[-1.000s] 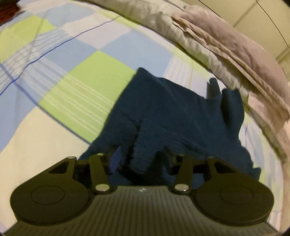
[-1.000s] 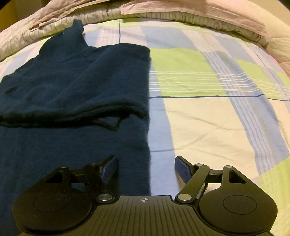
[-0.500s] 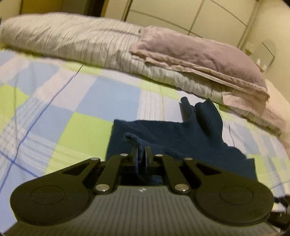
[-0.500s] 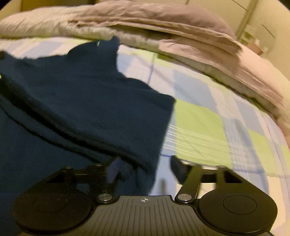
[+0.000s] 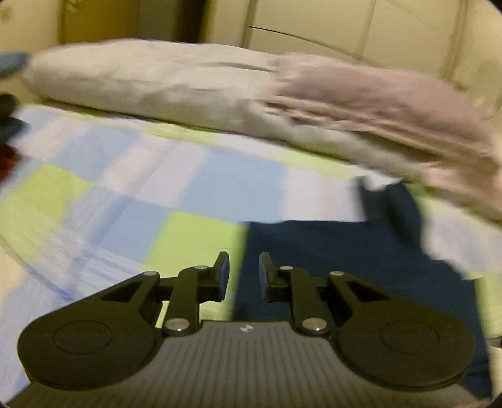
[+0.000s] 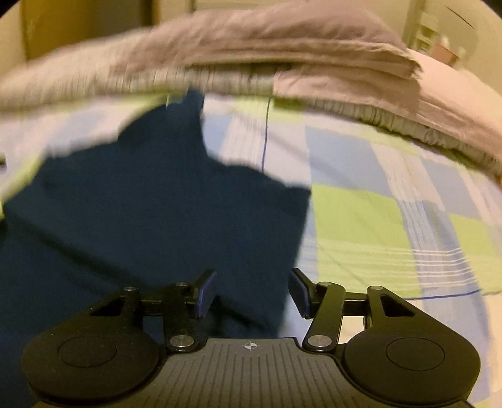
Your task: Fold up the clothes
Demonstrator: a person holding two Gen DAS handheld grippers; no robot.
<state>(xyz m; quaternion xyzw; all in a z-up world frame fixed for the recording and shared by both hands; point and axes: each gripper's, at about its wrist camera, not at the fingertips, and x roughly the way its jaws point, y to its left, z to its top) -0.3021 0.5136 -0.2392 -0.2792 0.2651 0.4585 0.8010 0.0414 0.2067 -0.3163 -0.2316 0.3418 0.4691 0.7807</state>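
Note:
A dark blue garment point(image 5: 354, 251) lies folded on a checked bedspread; it also shows in the right wrist view point(image 6: 150, 207), filling the left half. My left gripper point(image 5: 243, 273) is open and empty, just above the garment's left edge. My right gripper point(image 6: 251, 292) is open and empty, with the garment's right edge between its fingers. One narrow part of the garment point(image 6: 193, 110) points toward the pillows. Both views are blurred by motion.
The bedspread point(image 5: 131, 201) has blue, green and cream squares. A striped grey pillow point(image 5: 150, 81) and a mauve pillow point(image 5: 376, 94) lie along the far side. Cream wardrobe doors point(image 5: 345, 28) stand behind. Dark things point(image 5: 8, 135) sit at the left edge.
My left gripper was shut on a garment fold half a second ago; it has let go and opened. The garment lies flatter. Both cameras have tilted up toward the pillows.

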